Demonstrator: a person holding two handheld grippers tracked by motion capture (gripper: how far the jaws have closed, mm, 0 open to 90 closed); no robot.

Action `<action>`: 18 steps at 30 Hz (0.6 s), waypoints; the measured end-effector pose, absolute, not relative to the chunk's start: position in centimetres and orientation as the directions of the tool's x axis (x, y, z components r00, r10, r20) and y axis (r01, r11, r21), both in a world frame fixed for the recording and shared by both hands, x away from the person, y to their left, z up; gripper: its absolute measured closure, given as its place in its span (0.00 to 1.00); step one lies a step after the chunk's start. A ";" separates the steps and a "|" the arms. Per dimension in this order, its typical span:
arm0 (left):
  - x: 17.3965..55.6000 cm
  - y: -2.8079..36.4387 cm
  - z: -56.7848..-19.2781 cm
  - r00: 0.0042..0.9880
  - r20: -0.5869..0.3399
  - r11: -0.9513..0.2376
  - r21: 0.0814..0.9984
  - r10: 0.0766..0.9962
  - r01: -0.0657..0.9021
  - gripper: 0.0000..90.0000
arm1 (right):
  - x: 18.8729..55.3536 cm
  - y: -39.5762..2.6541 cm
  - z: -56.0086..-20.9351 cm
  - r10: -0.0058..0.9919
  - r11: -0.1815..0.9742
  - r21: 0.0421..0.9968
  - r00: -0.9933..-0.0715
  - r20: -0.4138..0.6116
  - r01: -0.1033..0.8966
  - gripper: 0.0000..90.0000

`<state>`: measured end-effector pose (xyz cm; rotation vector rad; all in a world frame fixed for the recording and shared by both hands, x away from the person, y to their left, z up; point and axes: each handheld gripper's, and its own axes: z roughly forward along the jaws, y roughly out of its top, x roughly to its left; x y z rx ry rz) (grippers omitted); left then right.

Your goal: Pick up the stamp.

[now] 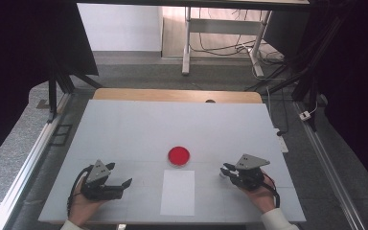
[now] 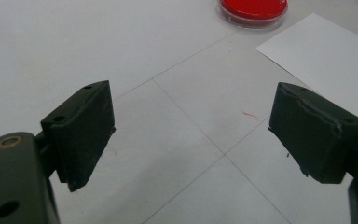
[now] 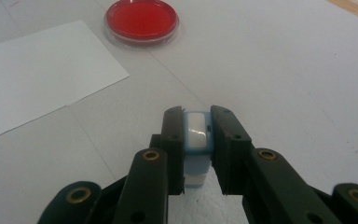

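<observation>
A small white-and-blue object (image 3: 196,135) is being clamped between the jaws of the right claw (image 1: 228,171), low and right of centre in the high view, just above the table (image 1: 124,129). The left claw (image 1: 120,183), at lower left, is being held with its jaws wide apart and nothing between them. A red dish (image 1: 178,155) is resting at centre, touching the far edge of a white sheet (image 1: 178,192).

Between the right gripper's (image 3: 197,140) matt black jaws sits a small glossy white-and-blue plastic object (image 3: 197,135). Ahead of them lie a round, shiny red clear-plastic dish (image 3: 141,21) and a flat matt white paper sheet (image 3: 37,70) on the smooth pale grey table (image 3: 284,70).
</observation>
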<state>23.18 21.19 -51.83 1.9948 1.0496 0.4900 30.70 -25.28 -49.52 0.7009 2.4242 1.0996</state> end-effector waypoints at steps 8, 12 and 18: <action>23.1 21.3 -51.8 0.569 -0.028 -0.318 0.806 0.822 0.499 0.16 | 30.8 -25.4 -49.5 0.590 0.559 0.777 -0.797 -0.128 0.289 0.83; 23.2 21.3 -51.9 0.569 -0.027 -0.320 0.804 0.822 0.501 0.16 | 30.7 -25.5 -49.3 0.602 0.536 0.794 -0.789 -0.122 0.287 0.83; 23.2 21.2 -51.9 0.573 -0.026 -0.323 0.805 0.819 0.498 0.16 | 30.8 -26.0 -48.8 0.613 0.498 0.816 -0.784 -0.092 0.294 0.83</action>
